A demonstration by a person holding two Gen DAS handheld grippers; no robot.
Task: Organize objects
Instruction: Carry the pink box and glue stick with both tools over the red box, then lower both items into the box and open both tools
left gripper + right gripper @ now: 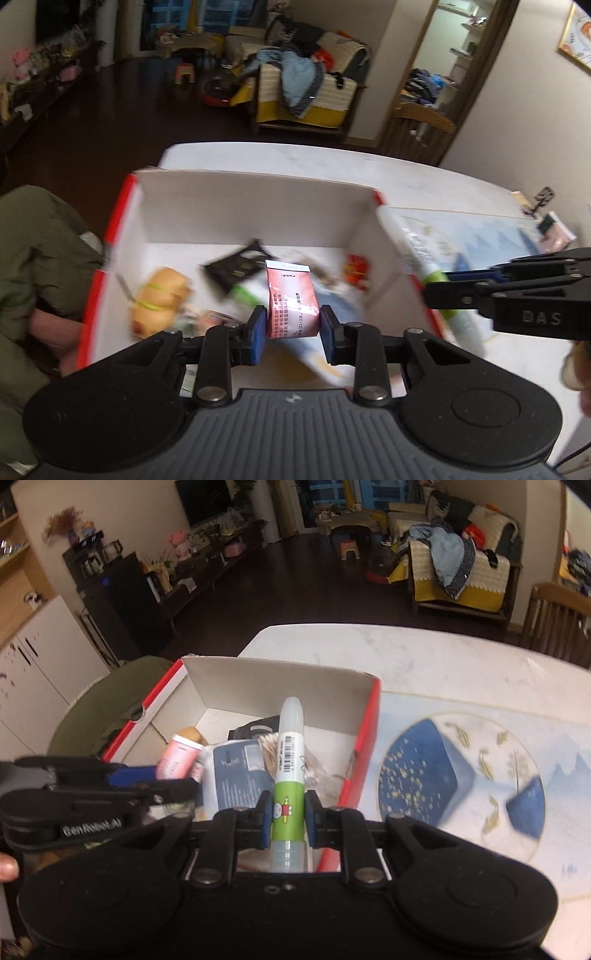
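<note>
Pink packet [291, 299], centre frame, pinched between left gripper [293, 332] pads, above open red-sided box [122, 206]. Green-and-white glue tube [288, 775], centre of right wrist view, clamped upright in right gripper [287, 821], over box's right wall.

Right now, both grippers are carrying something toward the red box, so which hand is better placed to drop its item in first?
Probably left. The left gripper holds the pink packet over the box's open middle. The right gripper, holding the glue tube, sits nearer the box's red side wall.
</note>
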